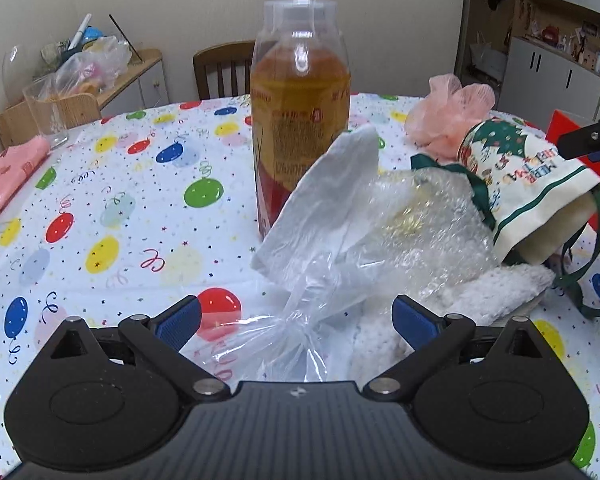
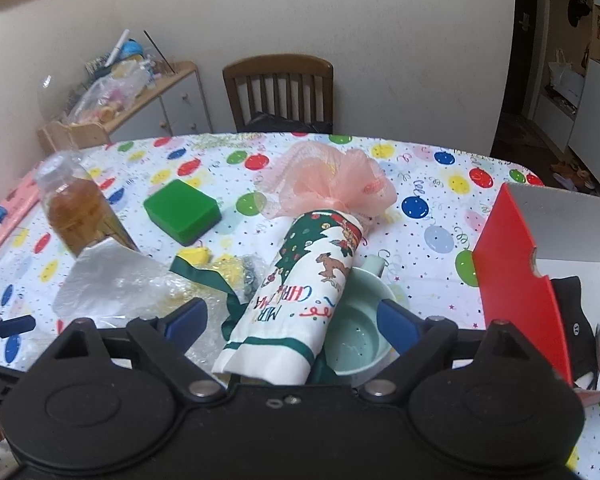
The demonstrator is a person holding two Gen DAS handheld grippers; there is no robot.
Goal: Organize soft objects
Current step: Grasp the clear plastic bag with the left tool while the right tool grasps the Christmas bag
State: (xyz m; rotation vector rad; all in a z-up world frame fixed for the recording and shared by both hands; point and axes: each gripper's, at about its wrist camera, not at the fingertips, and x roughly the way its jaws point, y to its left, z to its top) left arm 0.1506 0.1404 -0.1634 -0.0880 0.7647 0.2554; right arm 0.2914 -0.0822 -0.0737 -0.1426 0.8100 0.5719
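Observation:
A Christmas cloth bag (image 2: 300,288) (image 1: 528,184) lies on the balloon tablecloth (image 1: 112,208), its mouth between the open fingers of my right gripper (image 2: 294,322). A pink mesh pouf (image 2: 328,180) (image 1: 448,112) rests behind it. A clear plastic bag (image 1: 320,256) and bubble wrap (image 1: 432,220) lie between the open fingers of my left gripper (image 1: 296,320), over a white fuzzy cloth (image 1: 492,296). Neither gripper holds anything.
A tall bottle of amber liquid (image 1: 300,104) (image 2: 76,208) stands mid-table. A green box (image 2: 182,212), a mint cup (image 2: 356,340) and a red-sided box (image 2: 540,276) holding a black item are on the table. A pink cloth (image 1: 8,176) lies far left. A chair (image 2: 278,92) stands behind.

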